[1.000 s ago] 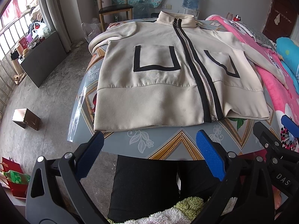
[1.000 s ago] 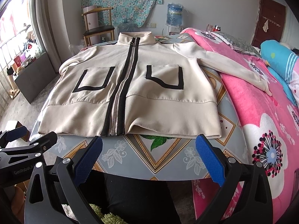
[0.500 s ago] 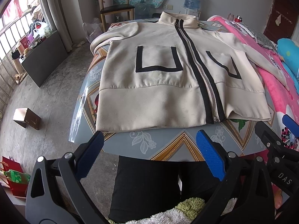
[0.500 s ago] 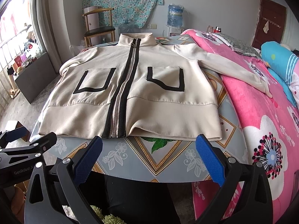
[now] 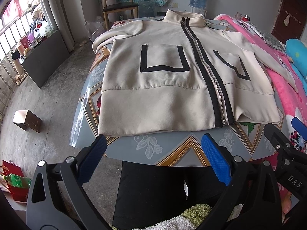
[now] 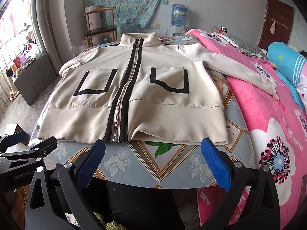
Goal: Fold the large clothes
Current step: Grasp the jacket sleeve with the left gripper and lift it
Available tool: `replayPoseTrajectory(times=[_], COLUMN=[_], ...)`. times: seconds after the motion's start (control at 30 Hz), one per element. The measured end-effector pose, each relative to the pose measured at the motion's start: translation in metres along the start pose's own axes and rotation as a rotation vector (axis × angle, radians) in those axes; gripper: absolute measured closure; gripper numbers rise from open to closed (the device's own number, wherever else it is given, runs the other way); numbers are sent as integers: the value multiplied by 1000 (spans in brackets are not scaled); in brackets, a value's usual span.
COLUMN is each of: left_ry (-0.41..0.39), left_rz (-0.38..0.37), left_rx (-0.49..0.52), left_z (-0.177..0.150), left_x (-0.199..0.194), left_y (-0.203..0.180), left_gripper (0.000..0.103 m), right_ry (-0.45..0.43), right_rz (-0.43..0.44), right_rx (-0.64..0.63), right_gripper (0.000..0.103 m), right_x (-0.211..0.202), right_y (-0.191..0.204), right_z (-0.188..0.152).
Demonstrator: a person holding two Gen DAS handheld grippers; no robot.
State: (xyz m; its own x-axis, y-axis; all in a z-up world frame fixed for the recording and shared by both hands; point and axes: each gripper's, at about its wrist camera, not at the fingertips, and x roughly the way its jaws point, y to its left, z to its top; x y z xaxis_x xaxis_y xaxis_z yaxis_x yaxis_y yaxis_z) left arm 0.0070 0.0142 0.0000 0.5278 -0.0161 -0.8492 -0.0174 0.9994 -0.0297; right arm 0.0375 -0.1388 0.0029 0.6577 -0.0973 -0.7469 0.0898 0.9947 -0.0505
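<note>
A cream zip jacket (image 5: 168, 88) (image 6: 153, 99) with black trim and two outlined pockets lies flat, face up, on a patterned table (image 5: 172, 145) (image 6: 153, 163), collar at the far end. Its right sleeve (image 6: 236, 71) trails onto the pink blanket. My left gripper (image 5: 153, 153) hangs open just short of the hem's left part, touching nothing. My right gripper (image 6: 153, 153) is open too, in front of the hem near the zip's lower end. Each gripper shows at the edge of the other's view.
A bed with a pink flowered blanket (image 6: 268, 124) borders the table on the right. A wooden chair (image 5: 119, 5) and a water bottle (image 6: 179, 15) stand at the far wall. A small box (image 5: 27, 119) lies on the floor at left. A person's dark trousers (image 5: 153, 191) show below the table edge.
Both grippers have come a little closer to the jacket's hem; the jacket looks larger in both views. Nothing was grasped and the jacket has not moved.
</note>
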Motion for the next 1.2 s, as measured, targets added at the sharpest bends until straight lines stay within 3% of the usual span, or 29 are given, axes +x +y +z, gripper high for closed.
replayPoseTrajectory(times=[0.4,0.57,0.77,0.87,1.0,1.1,1.2], left_ry=[8,-43,-189,-256,-260,-236,-186], left_rz=[-18,-8,-73,-52,-11,-43,107], left_rx=[-9,-40,-174,-236,-301,-353,-249], left_z=[25,49,88,112,153,187,224], left_x=[23,29,31,37,65,104,156], left_y=[19,45,121,171,239,284,304], left_gripper=[8,8,8,8,8,8,8], right_ry=[-42,-74,-126,-134,-118,-92,-68], right_rz=[-39,-59,28,122,238,297,323], right_rx=[-12,-72,-198,-248,-283,-281,-280], right_gripper=[6,6,6,6,6,6,6], right_x=[8,17,38,59,91,115,133], right_y=[17,34,71,96,133,150,160], right_z=[27,49,88,110,133,146,154])
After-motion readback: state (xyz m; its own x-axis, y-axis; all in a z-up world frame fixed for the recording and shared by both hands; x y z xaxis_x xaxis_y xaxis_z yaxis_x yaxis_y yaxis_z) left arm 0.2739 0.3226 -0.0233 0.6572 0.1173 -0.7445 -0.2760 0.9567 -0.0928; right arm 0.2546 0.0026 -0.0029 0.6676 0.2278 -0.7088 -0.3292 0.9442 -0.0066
